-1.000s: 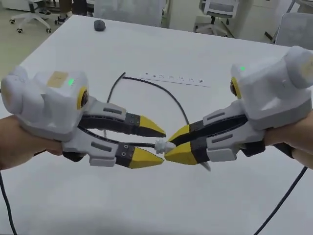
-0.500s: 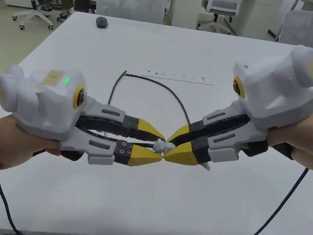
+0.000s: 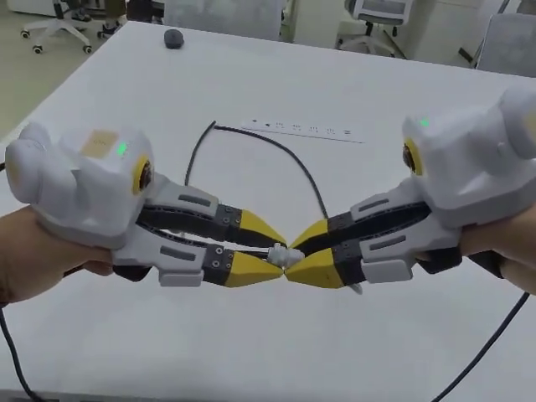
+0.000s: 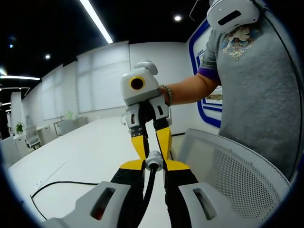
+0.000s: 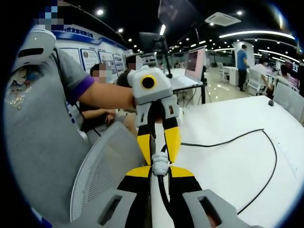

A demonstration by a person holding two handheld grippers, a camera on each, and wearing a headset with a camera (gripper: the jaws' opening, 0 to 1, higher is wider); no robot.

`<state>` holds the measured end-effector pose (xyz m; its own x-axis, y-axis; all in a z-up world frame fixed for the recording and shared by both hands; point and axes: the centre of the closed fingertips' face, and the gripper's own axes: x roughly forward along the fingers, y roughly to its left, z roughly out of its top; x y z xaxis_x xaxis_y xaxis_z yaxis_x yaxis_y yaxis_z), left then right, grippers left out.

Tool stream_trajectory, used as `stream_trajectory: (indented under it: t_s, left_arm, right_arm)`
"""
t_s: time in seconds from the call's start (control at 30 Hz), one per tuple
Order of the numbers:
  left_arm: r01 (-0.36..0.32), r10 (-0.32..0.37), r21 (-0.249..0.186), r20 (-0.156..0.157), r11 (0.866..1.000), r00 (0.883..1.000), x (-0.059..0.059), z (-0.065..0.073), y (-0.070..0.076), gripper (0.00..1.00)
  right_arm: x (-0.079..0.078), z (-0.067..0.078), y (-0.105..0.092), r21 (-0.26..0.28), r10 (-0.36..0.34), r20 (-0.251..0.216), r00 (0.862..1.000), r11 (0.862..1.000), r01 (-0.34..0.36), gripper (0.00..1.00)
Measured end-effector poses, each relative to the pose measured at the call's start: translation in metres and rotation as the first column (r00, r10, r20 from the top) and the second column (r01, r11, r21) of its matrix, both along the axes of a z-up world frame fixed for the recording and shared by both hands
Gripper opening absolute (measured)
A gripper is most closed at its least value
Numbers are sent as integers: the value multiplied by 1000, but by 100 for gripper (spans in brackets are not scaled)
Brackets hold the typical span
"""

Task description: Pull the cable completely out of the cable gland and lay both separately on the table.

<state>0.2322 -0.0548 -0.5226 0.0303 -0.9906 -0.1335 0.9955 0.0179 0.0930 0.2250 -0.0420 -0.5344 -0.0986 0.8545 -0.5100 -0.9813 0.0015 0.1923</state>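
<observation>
Left gripper (image 3: 280, 249): closed at its tips on the cable gland (image 3: 283, 254).
Right gripper (image 3: 293, 258): pinched tip to tip on the same gland.
Cable (image 5: 223, 140): runs through the gland and trails behind both grippers over the tabletop (image 3: 251, 84).
Risk: with both gripping the gland, pulling may free nothing, or the gland may slip loose.

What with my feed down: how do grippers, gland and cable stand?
Left gripper, right gripper tip to tip, both shut on cable gland. Cable still threaded through it, slack looped on table. No obstruction seen.
</observation>
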Motion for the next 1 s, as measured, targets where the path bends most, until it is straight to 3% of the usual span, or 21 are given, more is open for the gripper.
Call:
stream_trajectory:
  t_s: [0.1,0.27,0.43,0.57,0.63,0.67,0.73,0.83,0.93,0.97,1.0]
  left_arm:
    - [-20,20,-1,3,1000,1000,1,1,2,15]
    - [-43,43,4,30,999,999,1,5,6,15]
    - [-63,62,19,44,998,997,6,4,13,15]
    - [-49,48,12,79,999,996,4,11,12,15]
    - [-37,35,20,103,999,994,2,12,11,15]
    - [-38,36,23,103,999,994,3,12,11,15]
    - [-37,34,26,107,999,994,3,12,11,15]
    - [-40,36,37,109,999,993,4,10,13,15]
    - [-51,48,41,88,998,995,6,7,15,15]
    - [-58,55,41,83,997,995,7,7,16,15]
    - [-60,57,41,81,997,995,8,7,16,15]
  right_arm:
    - [2,0,1,13,-19,-8,1000,1000,19,9]
    - [6,10,-4,108,-97,-127,987,988,111,9]
    - [13,17,-6,160,-115,-181,977,976,145,12]
    - [12,17,3,201,-103,-270,957,966,160,16]
    - [10,17,6,216,-87,-347,934,962,169,15]
    - [11,15,6,217,-87,-362,928,961,175,15]
    - [11,11,8,208,-86,-346,934,964,165,13]
    - [7,12,10,206,-70,-357,932,967,152,9]
    - [9,11,11,200,-66,-257,964,972,120,8]
    - [9,11,12,201,-70,-249,966,972,122,7]
    - [10,11,13,197,-70,-211,975,974,112,7]
